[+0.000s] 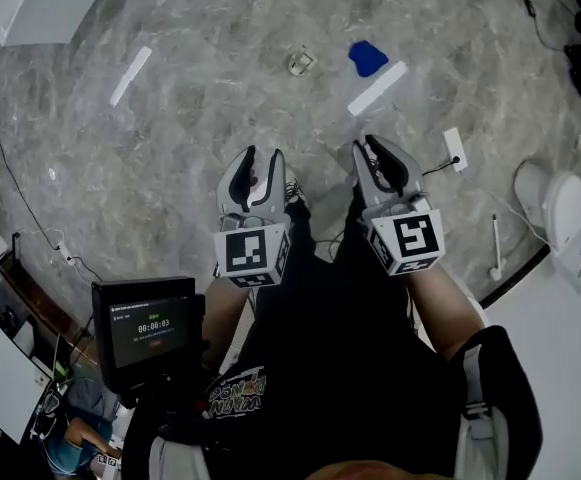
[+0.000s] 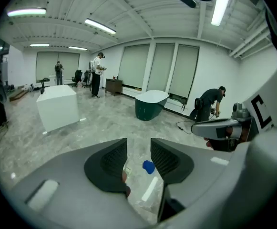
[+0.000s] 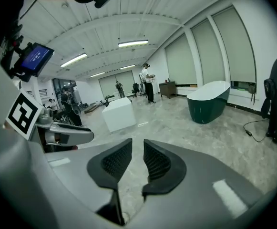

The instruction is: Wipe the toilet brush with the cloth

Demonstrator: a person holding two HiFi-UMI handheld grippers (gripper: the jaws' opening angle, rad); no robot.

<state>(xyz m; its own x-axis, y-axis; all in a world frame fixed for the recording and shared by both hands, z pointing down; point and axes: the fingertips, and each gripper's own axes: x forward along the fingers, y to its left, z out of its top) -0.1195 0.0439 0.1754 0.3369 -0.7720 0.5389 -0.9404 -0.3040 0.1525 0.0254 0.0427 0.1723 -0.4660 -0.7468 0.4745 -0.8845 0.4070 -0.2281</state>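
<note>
While the person stands and looks down at the grey floor (image 1: pixel 170 138), both grippers stick out in front, side by side and not touching. The left gripper (image 1: pixel 262 158) has its jaws a little way apart, and nothing is between them (only floor shows through the gap). The right gripper (image 1: pixel 366 148) is the same: a thin gap with nothing in it. The cloth (image 1: pixel 368 58) is blue and lies on the floor, well ahead of the grippers, with a white strip (image 1: pixel 377 88) just beside it. In the left gripper view the cloth shows far off through the gap between the jaws. The toilet brush (image 1: pixel 496 246) is thin and white. It lies on the floor off to the right, near a white toilet (image 1: pixel 565 203), well apart from both grippers and from the cloth. A dark green bathtub (image 3: pixel 207 101) and a white block (image 3: pixel 120 113) stand farther back in the room. A small screen (image 1: pixel 145 328) sits low by the person's left side.
</note>
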